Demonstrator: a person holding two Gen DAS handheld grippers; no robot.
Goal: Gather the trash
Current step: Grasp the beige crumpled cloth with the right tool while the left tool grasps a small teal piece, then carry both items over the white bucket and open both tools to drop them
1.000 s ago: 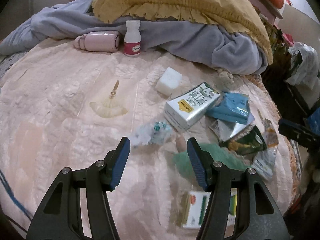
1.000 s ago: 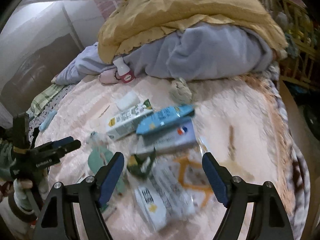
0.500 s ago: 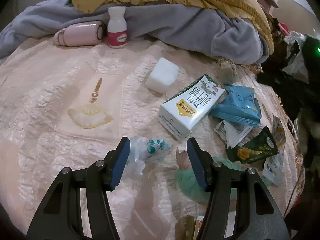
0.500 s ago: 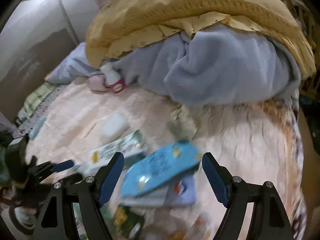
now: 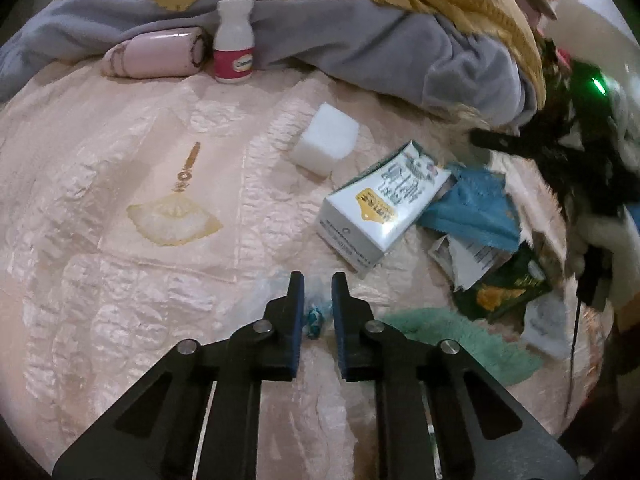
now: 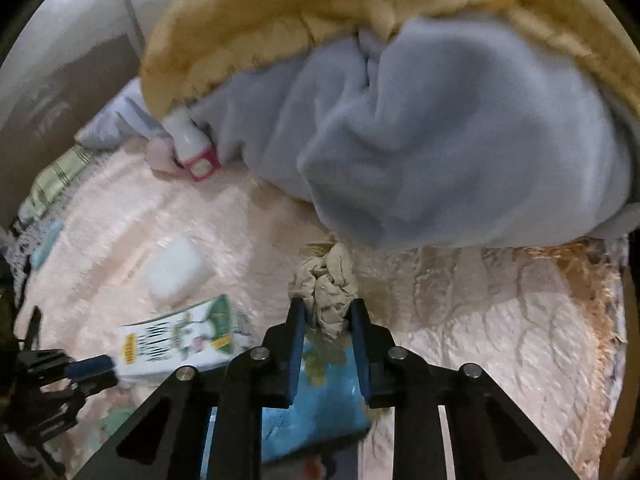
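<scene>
On the pink bedspread (image 5: 120, 280) lies a clear plastic wrapper with teal print (image 5: 315, 317). My left gripper (image 5: 318, 282) has its jaws closing, and the blue pads pinch that wrapper. In the right wrist view a crumpled beige paper wad (image 6: 324, 276) sits below the grey blanket (image 6: 440, 140). My right gripper (image 6: 328, 308) has its jaws closing, and the pads press on the wad's lower part. Under that gripper lies a blue packet (image 6: 320, 392). A white milk carton (image 5: 384, 208) lies on its side just beyond the left gripper.
A white foam block (image 5: 326, 142), a torn paper wrapper (image 5: 468, 256), a green snack packet (image 5: 508, 284) and a teal cloth (image 5: 460, 340) lie around. A red-labelled white bottle (image 5: 234, 44) and a pink case (image 5: 156, 56) sit against the blanket. The bed's edge drops off at right.
Both grippers went from wide open to closed: the left on the clear wrapper, the right on the beige wad. The right gripper moved forward over the packets toward the blanket.
</scene>
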